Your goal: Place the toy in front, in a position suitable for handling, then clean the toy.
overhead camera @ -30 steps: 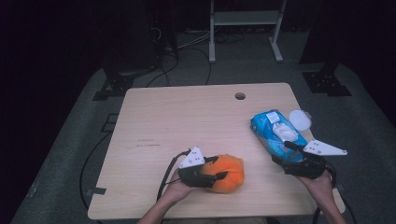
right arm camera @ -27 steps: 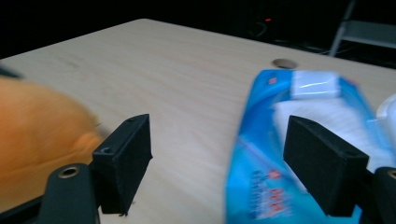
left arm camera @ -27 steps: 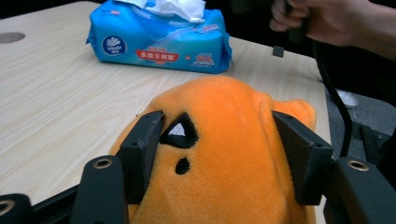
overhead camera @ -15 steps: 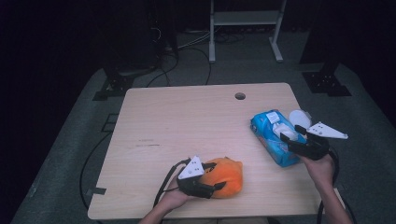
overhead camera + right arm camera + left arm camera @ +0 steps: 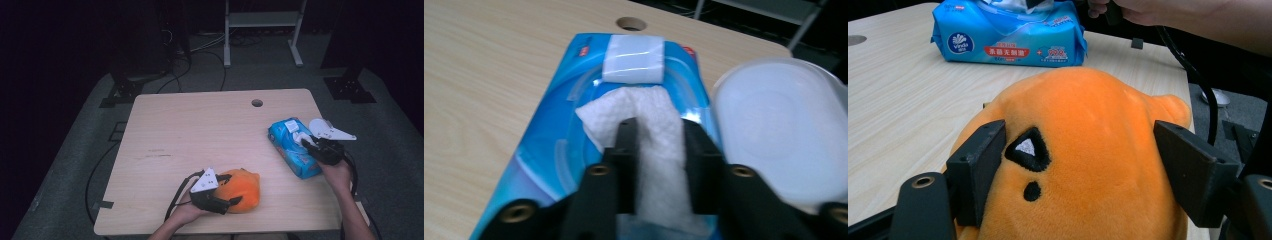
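Note:
An orange plush toy (image 5: 243, 189) lies near the table's front edge. My left gripper (image 5: 231, 203) grips it, and in the left gripper view the two jaws press on either side of the plush toy (image 5: 1088, 130). A blue pack of wet wipes (image 5: 291, 152) lies at the right of the table with its white lid (image 5: 774, 125) flipped open. A white wipe (image 5: 649, 112) sticks out of the pack's opening. My right gripper (image 5: 659, 145) is shut on that wipe, just above the pack (image 5: 544, 155).
The wooden table (image 5: 200, 135) has a round cable hole (image 5: 257, 103) at its far side. A metal stand (image 5: 260, 30) and cables lie on the dark floor beyond. The table's right edge runs close to the pack.
My right gripper moved forward along the pack to its opening and now pinches the wipe. My left gripper shifted slightly toward the front edge, still around the plush toy.

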A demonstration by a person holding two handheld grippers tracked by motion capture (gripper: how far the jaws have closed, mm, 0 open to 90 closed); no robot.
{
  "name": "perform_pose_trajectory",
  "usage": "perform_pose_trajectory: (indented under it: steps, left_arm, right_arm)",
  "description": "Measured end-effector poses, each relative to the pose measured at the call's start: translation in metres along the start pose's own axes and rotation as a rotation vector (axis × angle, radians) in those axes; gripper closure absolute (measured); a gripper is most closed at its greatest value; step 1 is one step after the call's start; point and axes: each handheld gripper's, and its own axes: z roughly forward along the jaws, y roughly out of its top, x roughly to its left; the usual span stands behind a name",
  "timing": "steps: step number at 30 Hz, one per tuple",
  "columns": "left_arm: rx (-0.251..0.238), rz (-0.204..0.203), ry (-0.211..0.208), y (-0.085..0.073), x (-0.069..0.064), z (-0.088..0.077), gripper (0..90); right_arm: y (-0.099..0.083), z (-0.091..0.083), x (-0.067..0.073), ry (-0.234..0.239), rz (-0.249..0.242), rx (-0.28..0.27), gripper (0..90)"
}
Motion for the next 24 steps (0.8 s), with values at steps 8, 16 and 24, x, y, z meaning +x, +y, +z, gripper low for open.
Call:
perform_pose_trajectory:
  steps: [8, 16, 24]
  left_arm:
    - [0.001, 0.005, -0.002, -0.002, 0.000, -0.001, 22.8]
    - [0.006, 0.008, 0.007, -0.002, 0.001, -0.002, 21.0]
    - [0.013, 0.031, 0.019, -0.001, 0.000, -0.001, 19.2]
  right_arm:
    - [0.009, -0.020, 0.001, 0.062, -0.008, -0.029, 84.2]
    - [0.013, -0.036, 0.012, 0.110, -0.026, -0.072, 84.2]
    - [0.020, -0.062, 0.022, 0.154, -0.054, -0.149, 84.2]
